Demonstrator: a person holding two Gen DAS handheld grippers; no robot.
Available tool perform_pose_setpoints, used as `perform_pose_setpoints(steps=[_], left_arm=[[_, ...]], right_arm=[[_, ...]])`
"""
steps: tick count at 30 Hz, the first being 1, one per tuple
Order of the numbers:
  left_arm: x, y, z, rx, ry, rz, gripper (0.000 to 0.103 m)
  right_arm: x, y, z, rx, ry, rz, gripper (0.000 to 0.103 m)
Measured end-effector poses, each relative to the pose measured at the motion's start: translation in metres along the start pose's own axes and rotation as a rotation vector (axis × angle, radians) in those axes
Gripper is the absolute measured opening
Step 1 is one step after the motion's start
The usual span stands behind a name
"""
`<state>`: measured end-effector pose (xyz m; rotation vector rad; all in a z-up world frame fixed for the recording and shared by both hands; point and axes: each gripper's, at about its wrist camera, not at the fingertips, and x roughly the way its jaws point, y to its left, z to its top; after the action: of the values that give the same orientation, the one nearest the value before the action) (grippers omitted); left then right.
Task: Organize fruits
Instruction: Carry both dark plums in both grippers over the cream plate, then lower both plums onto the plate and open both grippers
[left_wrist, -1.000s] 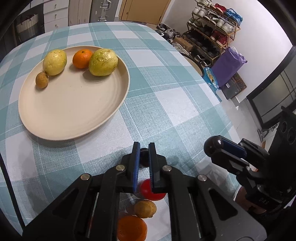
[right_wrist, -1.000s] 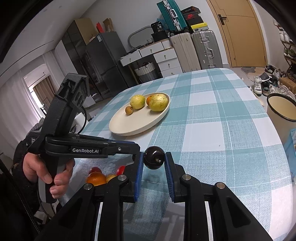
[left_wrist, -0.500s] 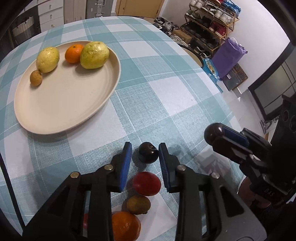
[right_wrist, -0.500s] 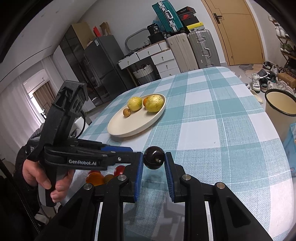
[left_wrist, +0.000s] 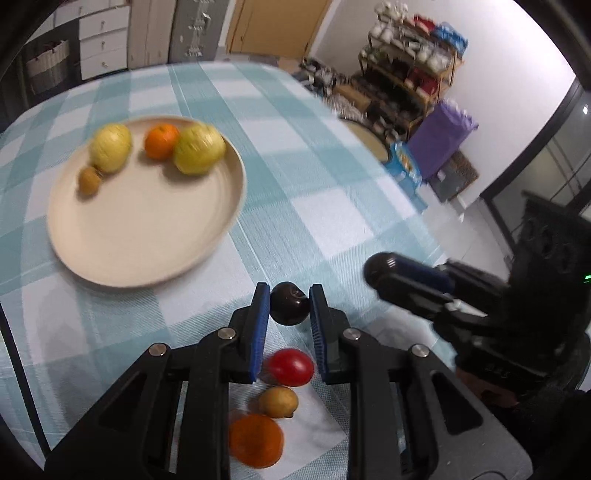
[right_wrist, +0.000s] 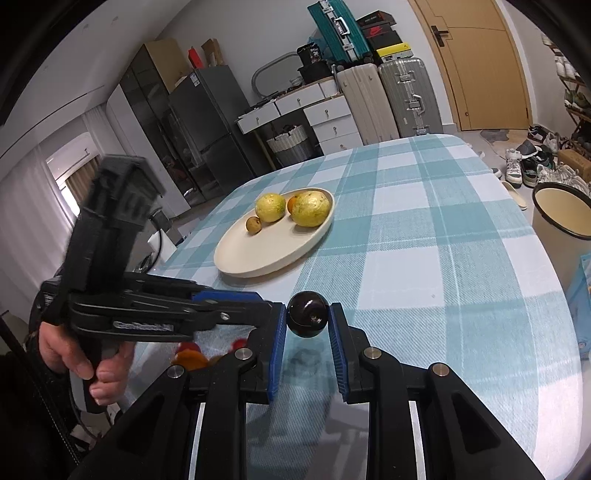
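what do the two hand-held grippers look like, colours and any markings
Both are matte black plastic frames with triangular cut-outs and silver pivot bolts. Each finger ends in a ribbed blue pad. Seen from the right wrist, the left hand-held gripper has a pistol-style handle, a boxy black block on top and white lettering along its side, too blurred to read. The right hand-held gripper shows a small green light on its body.

Both grippers are black plastic with blue pads lining the fingers (left_wrist: 258, 325) and silver screws at the joints. The left gripper (right_wrist: 273, 310) carries blurred white lettering along its side, gripped by a bare hand (right_wrist: 85, 358).
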<state>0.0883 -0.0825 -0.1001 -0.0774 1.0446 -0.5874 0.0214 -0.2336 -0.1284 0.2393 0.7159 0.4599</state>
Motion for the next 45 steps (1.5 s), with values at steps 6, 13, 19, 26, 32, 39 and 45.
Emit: perform_pose_setpoints(steps=[6,13,19,26,32,39,45], left_arm=[[-0.036,0.036,0.013,-0.055,-0.081,-0.003,0.019],[-0.061,0.076,0.022,-0.107,-0.122,-0.010,0.019],[-0.068,0.101,0.031,-0.140,-0.141,-0.010,0.019],[-0.063,0.123,0.046,-0.168,-0.141,0.010,0.019],[-0.048,0.137,0.064,-0.200,-0.128,0.028,0.019],[-0.028,0.143,0.087,-0.221,-0.121,0.020,0.019],[-0.018,0.145,0.105,-0.221,-0.123,0.019,0.019]], right_arm=[[0.023,0.027,0.026,-0.060,0.016,0.007,0.024],[0.050,0.051,0.049,-0.082,0.034,0.027,0.024],[0.070,0.062,0.066,-0.098,0.047,0.026,0.024],[0.086,0.064,0.079,-0.098,0.048,0.021,0.024],[0.101,0.060,0.088,-0.093,0.045,0.038,0.024],[0.133,0.058,0.101,-0.111,0.080,0.038,0.024],[0.151,0.059,0.108,-0.132,0.103,0.039,0.024]])
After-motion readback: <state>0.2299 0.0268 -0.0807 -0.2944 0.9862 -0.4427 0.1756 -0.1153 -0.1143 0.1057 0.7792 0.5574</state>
